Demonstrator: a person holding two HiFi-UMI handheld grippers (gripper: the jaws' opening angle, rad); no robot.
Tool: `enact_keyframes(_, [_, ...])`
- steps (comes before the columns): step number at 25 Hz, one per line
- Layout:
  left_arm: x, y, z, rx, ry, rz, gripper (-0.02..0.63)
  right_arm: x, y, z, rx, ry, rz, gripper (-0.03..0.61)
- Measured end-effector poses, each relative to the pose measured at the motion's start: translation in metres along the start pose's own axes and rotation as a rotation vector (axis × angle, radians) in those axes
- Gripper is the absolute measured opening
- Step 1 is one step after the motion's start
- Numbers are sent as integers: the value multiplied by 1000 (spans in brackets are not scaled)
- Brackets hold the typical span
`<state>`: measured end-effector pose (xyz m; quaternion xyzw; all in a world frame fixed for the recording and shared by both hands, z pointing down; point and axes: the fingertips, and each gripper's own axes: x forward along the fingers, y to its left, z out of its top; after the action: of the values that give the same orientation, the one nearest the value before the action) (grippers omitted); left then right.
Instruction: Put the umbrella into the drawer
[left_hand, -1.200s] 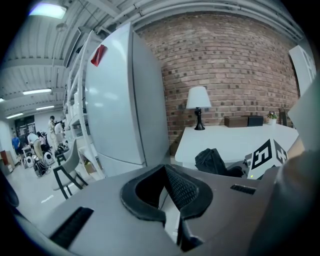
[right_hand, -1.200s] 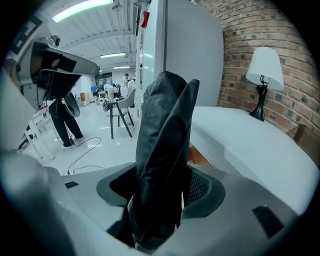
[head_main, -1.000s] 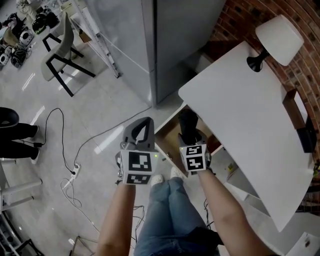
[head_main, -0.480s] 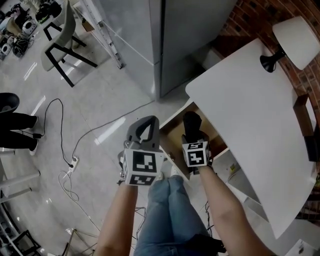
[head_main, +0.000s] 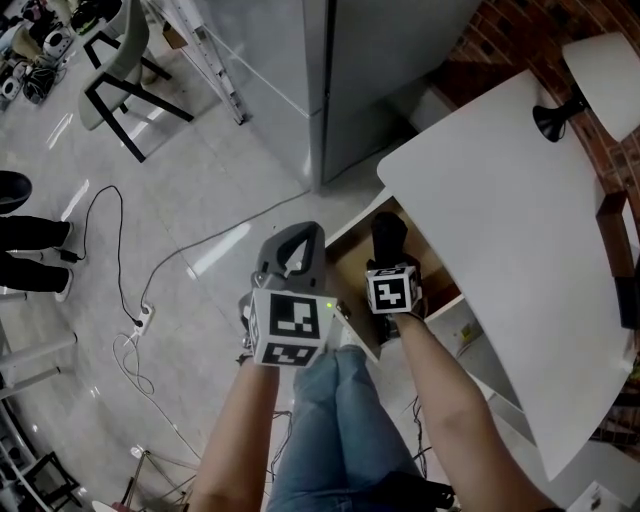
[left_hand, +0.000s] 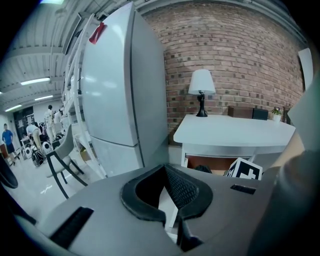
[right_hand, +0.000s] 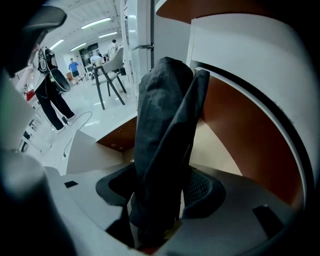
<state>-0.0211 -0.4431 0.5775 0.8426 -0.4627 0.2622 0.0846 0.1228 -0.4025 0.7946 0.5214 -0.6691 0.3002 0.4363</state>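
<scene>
A dark folded umbrella (head_main: 388, 238) stands nearly upright between the pads of my right gripper (head_main: 388, 264), which is shut on its lower part. In the right gripper view the umbrella (right_hand: 162, 115) points into the open drawer (right_hand: 212, 147), with the wooden bottom just beyond its tip. The drawer (head_main: 345, 262) is pulled out from under the white table (head_main: 500, 230), and the umbrella hangs over its inside. My left gripper (head_main: 298, 233) is held to the left of the drawer over the floor. Its jaws (left_hand: 165, 171) are shut with nothing between them.
A grey fridge (head_main: 380, 70) stands behind the drawer. A white lamp (head_main: 600, 65) sits at the table's far corner. A chair (head_main: 115, 60) and a cable with a power strip (head_main: 140, 320) are on the floor to the left. A person's legs (head_main: 30, 250) show at the left edge.
My right gripper has sunk with the umbrella toward the open drawer and tipped more steeply down. The left gripper has dropped a little beside it.
</scene>
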Motion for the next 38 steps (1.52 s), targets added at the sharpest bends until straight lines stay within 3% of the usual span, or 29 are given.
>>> enact_keyframes(10, [6,7,-16,-20,10,7,1,28,-14,-15,13,133,-92,267])
enact_keyframes(15, [6,9,-28,-34,35,10,0,25,-14,2,2,60,-118,283])
enact_keyframes(20, [2,9,-18,-13,9,1,0,20,-18,-1,15,69,-171,321])
enact_keyframes(25, [-9,8,-15,-19,15,-3,1,6,-17,-1,-1,56,-150,372])
enact_keyframes(28, [-17,9,-2,5,-19,-1,0,-7,-16,-4,9,42,-136,373])
enact_keyframes(32, [-32,8,3,11,-12,-6,0,-31,-10,-21,26,98,-124,373])
enact_keyframes(38, [-52,3,11,32,-12,-24,1,-72,4,11,-27,-10,-105,371])
